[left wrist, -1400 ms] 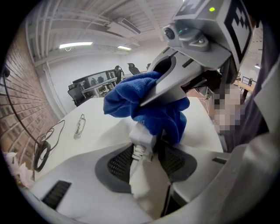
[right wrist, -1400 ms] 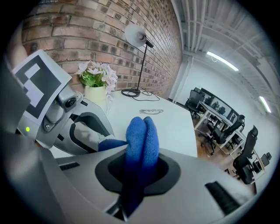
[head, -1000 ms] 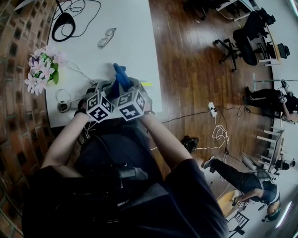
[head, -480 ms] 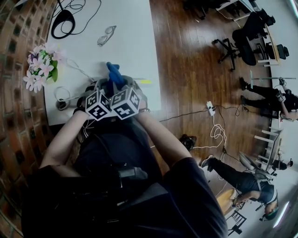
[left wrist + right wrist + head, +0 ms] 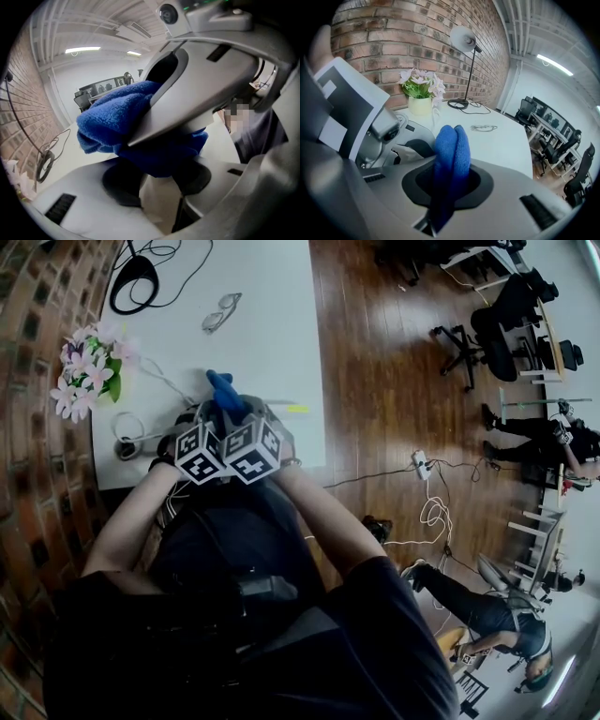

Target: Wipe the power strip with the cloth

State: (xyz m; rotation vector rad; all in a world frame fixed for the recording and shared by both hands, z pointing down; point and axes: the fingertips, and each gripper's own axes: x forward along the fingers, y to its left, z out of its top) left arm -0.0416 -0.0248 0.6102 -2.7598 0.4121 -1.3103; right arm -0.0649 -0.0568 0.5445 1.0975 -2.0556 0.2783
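Clamped as anchor between jaws of left gripper [image 5: 158,183]: pale power strip [image 5: 159,211], near front edge of table [image 5: 272,324]; pinched tight in right gripper [image 5: 447,183]: folded blue cloth [image 5: 451,147], poking toward 12 o'clock, laid against strip, wiping judged underway.

Head view: the room is evenly bright. The wood floor [image 5: 394,381] carries long pale glare streaks, and the white table [image 5: 272,324] sits near blown out. Your torso [image 5: 234,615] fills the lower frame, dark, with little detail. Fisheye is heavy: the brick wall [image 5: 37,427] and the table edges bow.

Left gripper view: the ceiling light strips [image 5: 82,49] glow and the background is hazy white. The nap of the cloth [image 5: 117,117] is crisp. The power strip [image 5: 159,206] is soft, too close to your lens. The corners vignette to black.

Right gripper view: one light strip [image 5: 555,64] sits upper right. The brick is sharp. The cloth's lower end sinks into shadow. There is a black circular rim all round.
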